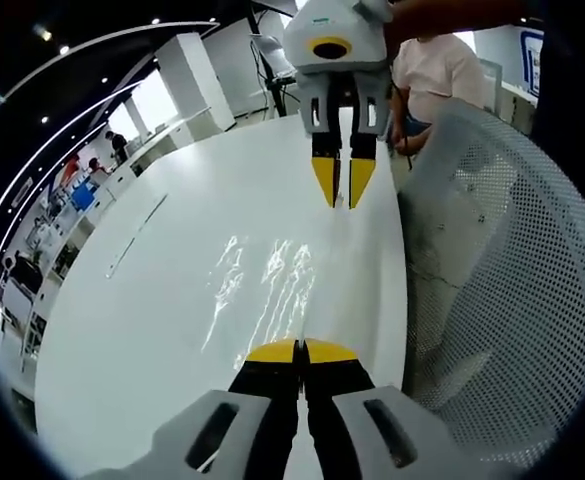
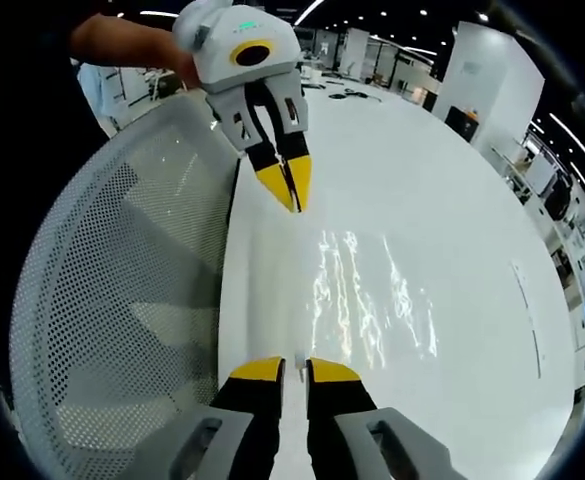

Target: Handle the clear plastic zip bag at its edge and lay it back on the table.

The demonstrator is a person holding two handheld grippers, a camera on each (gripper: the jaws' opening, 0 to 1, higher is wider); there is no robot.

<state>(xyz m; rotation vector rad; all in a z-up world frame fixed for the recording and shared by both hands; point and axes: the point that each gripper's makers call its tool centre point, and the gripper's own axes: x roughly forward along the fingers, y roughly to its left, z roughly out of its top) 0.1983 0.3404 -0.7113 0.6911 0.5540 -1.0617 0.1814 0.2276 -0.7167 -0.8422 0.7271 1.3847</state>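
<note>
At the near edge of the white bench (image 1: pixel 122 330), the left tool (image 1: pixel 300 352) is pressing its 2 yellow tips together, apparently on the rim of the clear plastic zip bag (image 1: pixel 262 285), which is lying flat on the surface as a patch of glinting wrinkles; whether film is actually caught between the tips cannot be told, since the plastic is nearly invisible there. Across the bag, the right tool (image 1: pixel 341 187) is pointing down at the opposite edge with its tips nearly together, and its hold is equally uncertain. The 2 tools are facing each other from opposite ends, probably so the limp film stays spread while it is settled flat. In the right gripper view, the right tool (image 2: pixel 294 369) is showing a narrow gap between its tips just short of the bag (image 2: pixel 367 295), a slit the left gripper view barely reveals, while the left tool (image 2: pixel 287 183) is appearing beyond with tips closed. A white mesh chair back (image 2: pixel 122 290) is standing just beside the bench edge. Farther off, a seated person (image 1: pixel 437 70) and rows of workstations are filling the hall.
</note>
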